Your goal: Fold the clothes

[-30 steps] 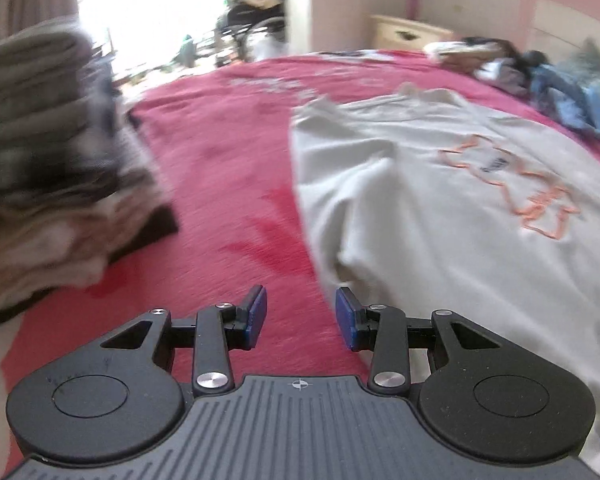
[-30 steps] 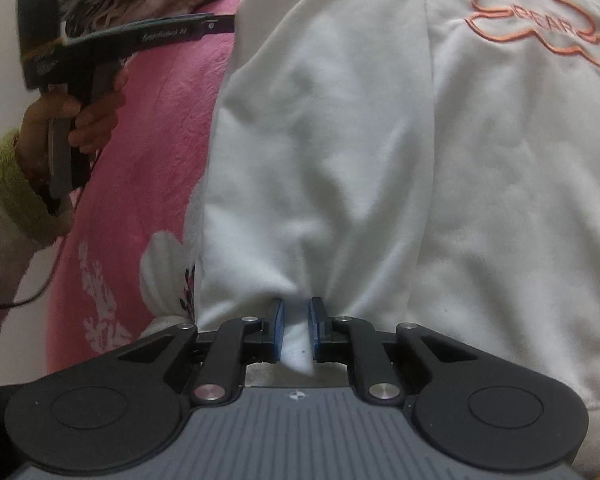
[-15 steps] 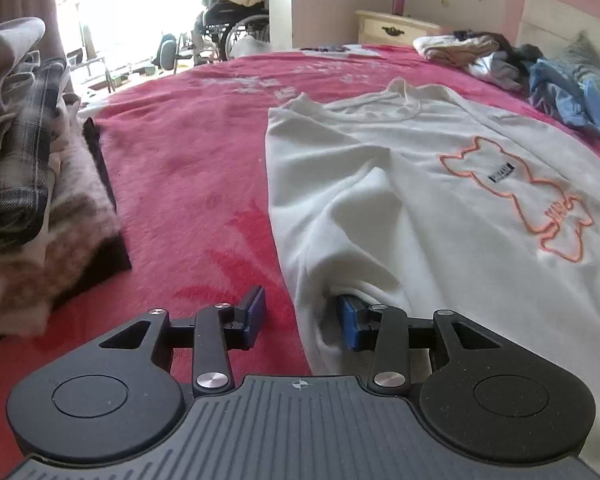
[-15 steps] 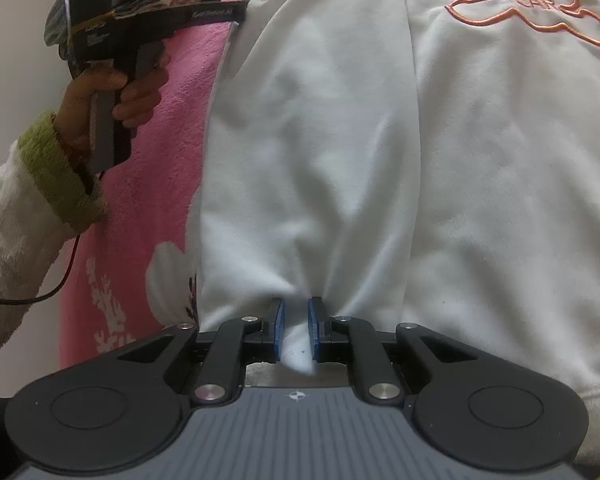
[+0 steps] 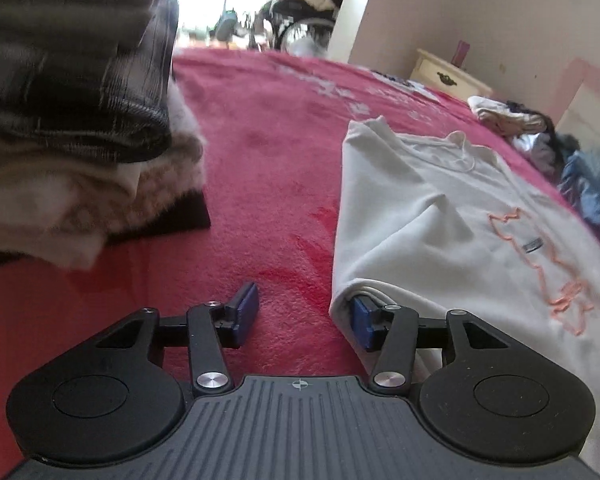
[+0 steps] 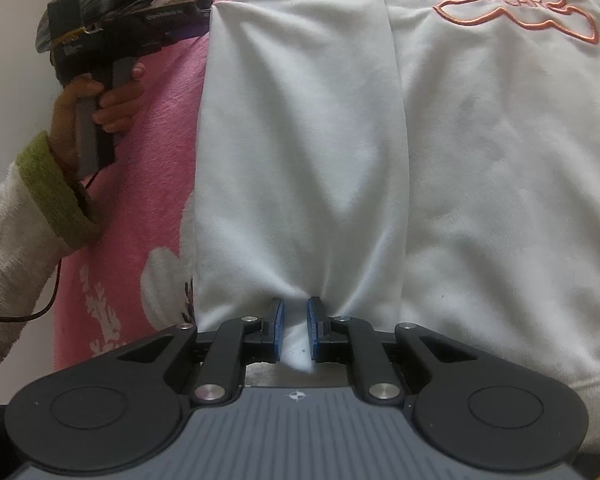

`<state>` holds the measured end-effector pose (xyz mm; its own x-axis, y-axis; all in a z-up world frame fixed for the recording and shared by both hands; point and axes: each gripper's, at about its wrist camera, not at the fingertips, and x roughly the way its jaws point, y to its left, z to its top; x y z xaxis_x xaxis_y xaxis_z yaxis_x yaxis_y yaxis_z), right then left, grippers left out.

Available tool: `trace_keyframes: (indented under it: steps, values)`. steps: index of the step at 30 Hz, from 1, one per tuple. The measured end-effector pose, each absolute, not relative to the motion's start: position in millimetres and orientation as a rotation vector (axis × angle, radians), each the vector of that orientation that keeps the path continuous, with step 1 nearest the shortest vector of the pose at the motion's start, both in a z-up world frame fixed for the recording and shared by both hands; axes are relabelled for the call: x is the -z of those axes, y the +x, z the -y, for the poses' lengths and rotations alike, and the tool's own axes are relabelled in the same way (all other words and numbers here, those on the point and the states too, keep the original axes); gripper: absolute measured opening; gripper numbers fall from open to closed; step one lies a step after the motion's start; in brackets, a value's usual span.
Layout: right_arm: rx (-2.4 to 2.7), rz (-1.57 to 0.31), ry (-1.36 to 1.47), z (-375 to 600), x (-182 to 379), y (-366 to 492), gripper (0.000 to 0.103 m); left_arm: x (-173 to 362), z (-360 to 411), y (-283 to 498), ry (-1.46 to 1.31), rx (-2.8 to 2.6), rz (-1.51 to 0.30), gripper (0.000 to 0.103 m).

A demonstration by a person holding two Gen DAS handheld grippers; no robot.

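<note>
Meanwhile, on a bed [image 5: 284, 152] spread with a pink floral blanket, a white sweatshirt [image 6: 480, 184] lies flat with its orange outlined bear motif [image 6: 516, 8] facing up, reading "BEAR". The right claw [image 6: 293, 330] is clamped on a pinch of the sweatshirt's folded-in panel, its blue pads [image 6: 277, 328] squeezing a small tuft of white fabric at the 6 o'clock edge of the right wrist view. That panel runs up toward 12 o'clock as a long folded strip beside the bear motif.

At 10 o'clock in the same view, a person's hand [image 6: 100, 104] in a fuzzy white sleeve with a green cuff [image 6: 56, 196] grips the handle of the left claw [image 5: 302, 316], which sits at the sweatshirt's side edge. Seen from its own camera, the left claw's jaws are apart and opening: one blue pad rests over the bare blanket, while the other is tucked just under the sweatshirt's folded edge, and nothing is pressed between them.

At 9 to 11 o'clock in the left wrist view, a stack of folded clothes [image 5: 80, 128] rests on the bed, plaid fabric on top of fleecy beige layers. Toward 2 o'clock, a loose heap of unfolded garments [image 5: 560, 152] lies near the headboard, with a cream nightstand [image 5: 448, 72] against the wall beyond.
</note>
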<state>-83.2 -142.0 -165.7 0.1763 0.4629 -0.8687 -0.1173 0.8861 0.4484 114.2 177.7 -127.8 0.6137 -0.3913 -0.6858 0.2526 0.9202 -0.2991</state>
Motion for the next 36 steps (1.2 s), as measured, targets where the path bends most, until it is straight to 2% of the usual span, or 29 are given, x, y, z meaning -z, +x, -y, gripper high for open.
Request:
trace_keyframes:
  steps: [12, 20, 24, 29, 36]
  values:
    - [-0.39, -1.295, 0.322, 141, 167, -90, 0.01, 99, -213, 90, -0.18, 0.32, -0.825, 0.049]
    - [-0.367, -1.257, 0.269, 134, 162, -96, 0.006, 70, -168, 60, -0.21, 0.486, -0.725, 0.048]
    - [-0.347, -1.243, 0.262, 126, 160, -104, 0.005, 84, -139, 74, -0.15, 0.499, -0.743, 0.048]
    - [-0.325, -1.246, 0.254, 125, 155, -114, 0.004, 121, -142, 101, -0.091, 0.369, -0.849, 0.047]
    - [-0.325, -1.175, 0.195, 125, 119, -107, 0.008, 86, -153, 86, -0.143, 0.445, -0.75, 0.049]
